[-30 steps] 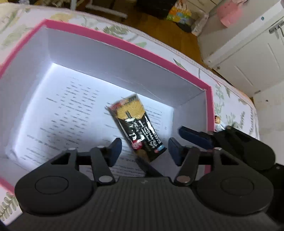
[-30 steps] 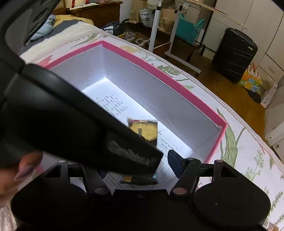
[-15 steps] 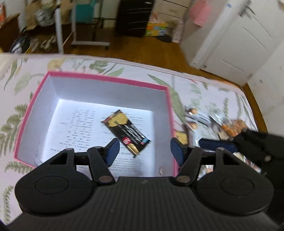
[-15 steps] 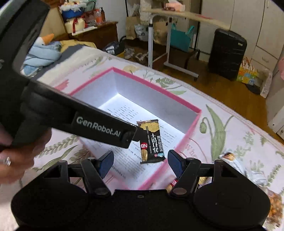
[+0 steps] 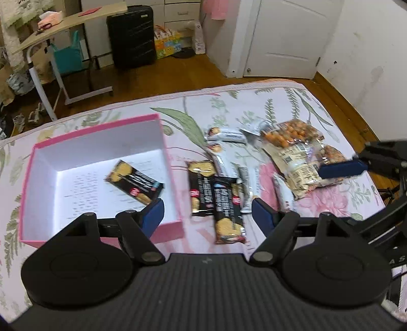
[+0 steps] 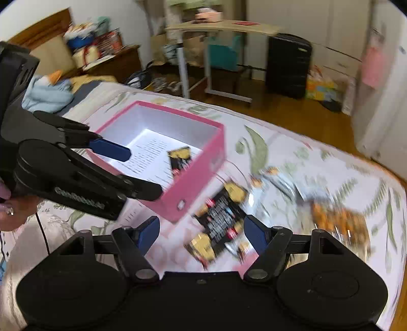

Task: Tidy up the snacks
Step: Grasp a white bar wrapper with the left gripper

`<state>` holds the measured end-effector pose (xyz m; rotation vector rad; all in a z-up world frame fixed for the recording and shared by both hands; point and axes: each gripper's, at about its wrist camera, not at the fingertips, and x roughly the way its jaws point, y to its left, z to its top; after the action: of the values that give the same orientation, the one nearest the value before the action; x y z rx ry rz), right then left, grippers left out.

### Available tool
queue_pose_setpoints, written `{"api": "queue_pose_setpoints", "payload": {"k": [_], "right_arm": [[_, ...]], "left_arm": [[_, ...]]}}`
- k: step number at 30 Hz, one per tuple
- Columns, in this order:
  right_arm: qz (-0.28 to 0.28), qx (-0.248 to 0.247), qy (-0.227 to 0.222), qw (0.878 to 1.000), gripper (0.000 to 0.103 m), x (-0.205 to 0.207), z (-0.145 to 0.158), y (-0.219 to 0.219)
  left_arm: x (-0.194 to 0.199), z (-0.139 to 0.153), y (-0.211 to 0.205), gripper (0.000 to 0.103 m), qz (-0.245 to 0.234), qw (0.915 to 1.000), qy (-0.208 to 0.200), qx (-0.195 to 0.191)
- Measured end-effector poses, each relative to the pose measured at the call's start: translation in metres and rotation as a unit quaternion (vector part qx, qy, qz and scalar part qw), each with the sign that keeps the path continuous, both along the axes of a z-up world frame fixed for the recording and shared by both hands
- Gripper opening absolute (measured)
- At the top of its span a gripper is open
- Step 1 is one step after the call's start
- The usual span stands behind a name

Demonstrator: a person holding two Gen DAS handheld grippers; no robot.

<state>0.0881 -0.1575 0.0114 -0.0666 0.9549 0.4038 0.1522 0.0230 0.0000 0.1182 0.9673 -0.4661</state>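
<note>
A pink box with a white inside sits on the flowered bedspread, and one black cracker packet lies in it. Two more black cracker packets lie just right of the box, beside silver packets and an orange snack bag. My left gripper hovers above the box's right wall and those packets, jaws opening, nothing between them. My right gripper hangs over the blurred black packets, jaws also opening and empty. The pink box also shows in the right wrist view.
The bed's far edge drops to a wood floor with a wheeled side table, a black suitcase and a white door. A blue cloth lies at the bed's head. A hand holds the left gripper.
Both grippers have risen out of the box and swung right, over the loose snacks. Their jaws have widened. The cracker packet stays lying in the box.
</note>
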Motion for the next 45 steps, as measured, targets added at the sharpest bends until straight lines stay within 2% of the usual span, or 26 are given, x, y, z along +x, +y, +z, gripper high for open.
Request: {"api": "queue_pose_setpoints", "payload": {"k": [4,9,12,14,17,18,20,21,24,27,29,33,35,36,37,38,43,45], "right_arm": [[-0.046,0.039,0.002,0.998,0.077,-0.018,-0.024,-0.031],[-0.093,0.062,-0.026,0.993,0.077,-0.03,-0.055,-0.056],[-0.121,0.07,-0.06,0.988,0.077,-0.031,-0.08,-0.066],[-0.137,0.06,-0.056,0.987,0.077,-0.024,-0.098,-0.07],[-0.159,0.076,-0.038,0.984,0.077,-0.012,-0.121,-0.08],[-0.17,0.089,-0.024,0.981,0.077,-0.007,-0.131,-0.085],[-0.197,0.113,-0.006,0.974,0.064,-0.002,-0.145,-0.094],[-0.21,0.13,0.004,0.969,0.06,0.0,-0.153,-0.1],[-0.248,0.2,0.04,0.947,0.06,0.0,-0.176,-0.116],[-0.26,0.234,0.043,0.936,0.06,-0.003,-0.188,-0.12],[-0.267,0.226,0.044,0.936,0.06,0.002,-0.194,-0.119],[-0.263,0.208,0.035,0.942,0.059,0.01,-0.199,-0.11],[-0.253,0.17,0.026,0.952,0.049,0.011,-0.197,-0.101],[-0.249,0.148,0.022,0.957,0.039,0.011,-0.196,-0.096],[-0.244,0.126,0.018,0.961,0.035,0.011,-0.194,-0.092],[-0.239,0.117,0.016,0.964,0.035,0.011,-0.191,-0.09],[-0.223,0.113,0.032,0.968,0.032,0.005,-0.179,-0.082],[-0.215,0.115,0.042,0.969,0.032,-0.003,-0.175,-0.082]], "left_arm": [[0.0,-0.018,-0.022,0.073,-0.021,0.9995,0.022,-0.009],[0.004,-0.047,-0.048,0.07,-0.03,0.9987,0.033,-0.025],[0.008,-0.067,-0.061,0.063,-0.018,0.9987,0.021,-0.043],[0.015,-0.083,-0.065,0.061,-0.002,0.9976,0.018,-0.067],[0.029,-0.109,-0.076,0.057,0.021,0.9969,0.036,-0.067],[0.033,-0.116,-0.08,0.055,0.02,0.9966,0.04,-0.069],[0.038,-0.13,-0.088,0.045,0.01,0.9963,0.047,-0.071],[0.04,-0.136,-0.092,0.043,0.006,0.9963,0.049,-0.071],[0.043,-0.15,-0.104,0.043,0.003,0.9974,0.048,-0.053],[0.045,-0.159,-0.117,0.043,0.001,0.9989,0.038,-0.029],[0.047,-0.161,-0.125,0.043,0.0,0.9992,0.032,-0.022],[0.054,-0.172,-0.137,0.044,0.004,0.9982,0.059,-0.012],[0.052,-0.172,-0.141,0.043,0.003,0.9989,0.047,-0.005],[0.051,-0.171,-0.142,0.04,0.002,0.999,0.045,0.0],[0.05,-0.17,-0.142,0.03,0.003,0.9989,0.048,0.003],[0.049,-0.168,-0.142,0.026,0.005,0.9986,0.053,0.004],[0.039,-0.159,-0.137,0.025,0.01,0.9955,0.093,0.012],[0.03,-0.154,-0.135,0.025,0.008,0.9957,0.091,0.018]]}}
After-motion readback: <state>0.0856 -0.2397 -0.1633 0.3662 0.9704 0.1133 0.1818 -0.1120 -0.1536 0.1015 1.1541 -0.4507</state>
